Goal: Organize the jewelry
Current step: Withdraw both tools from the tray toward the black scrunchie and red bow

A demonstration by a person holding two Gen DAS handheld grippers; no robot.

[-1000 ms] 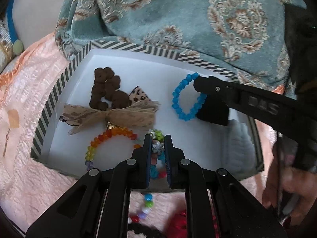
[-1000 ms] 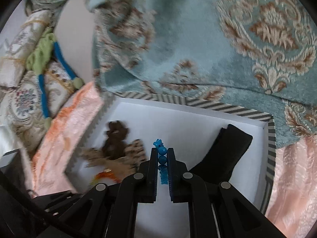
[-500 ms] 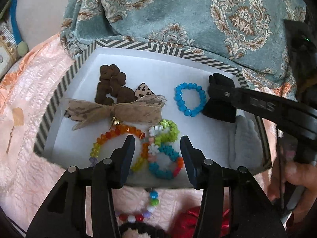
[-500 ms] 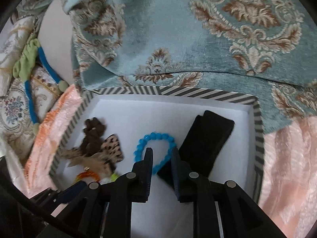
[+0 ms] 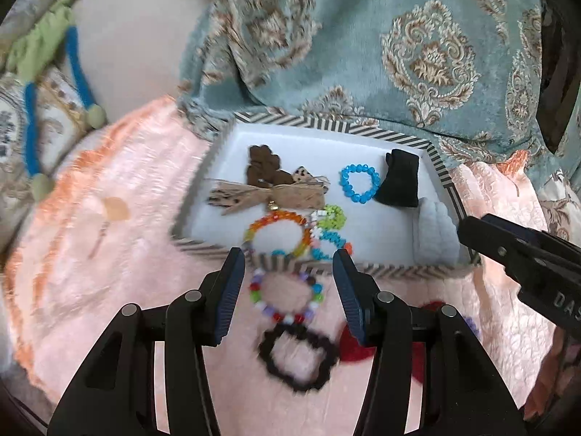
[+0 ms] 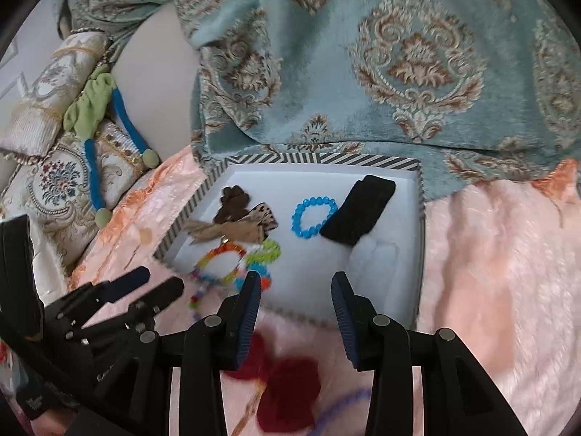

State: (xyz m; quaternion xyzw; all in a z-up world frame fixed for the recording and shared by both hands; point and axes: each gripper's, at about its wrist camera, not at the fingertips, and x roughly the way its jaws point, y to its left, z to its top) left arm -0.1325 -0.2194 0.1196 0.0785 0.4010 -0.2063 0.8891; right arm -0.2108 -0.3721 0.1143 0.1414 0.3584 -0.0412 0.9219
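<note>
A striped-rim white box [image 5: 326, 123] [image 6: 319, 158] lies on pink fabric. Inside lie a blue bead bracelet [image 5: 360, 183] [image 6: 313, 217], a rainbow bracelet [image 5: 277, 232] [image 6: 219, 263], a green-and-teal bead bracelet [image 5: 330, 230] [image 6: 263, 258], a tan bow [image 5: 268, 194] [image 6: 227, 230], a brown piece [image 5: 263, 165] and a black pouch [image 5: 399, 178] [image 6: 357, 209]. My left gripper [image 5: 288, 265] is open and empty, just outside the box's near rim, above a multicoloured bead bracelet [image 5: 287, 296] and a black bracelet [image 5: 297, 358]. My right gripper [image 6: 296, 287] is open and empty over the near rim, above a red flower [image 6: 287, 388].
A teal patterned blanket [image 5: 399, 43] lies behind the box. Embroidered cushions with a green and blue cord [image 6: 90, 116] sit at the left. A white ridged pad [image 5: 435, 232] lies in the box's right corner. Pink fabric [image 6: 501, 272] spreads to the right.
Both grippers let go of their bracelets inside the box, opened wide and pulled back toward me, out past the near rim. The blue and the green-teal bracelets now rest in the box.
</note>
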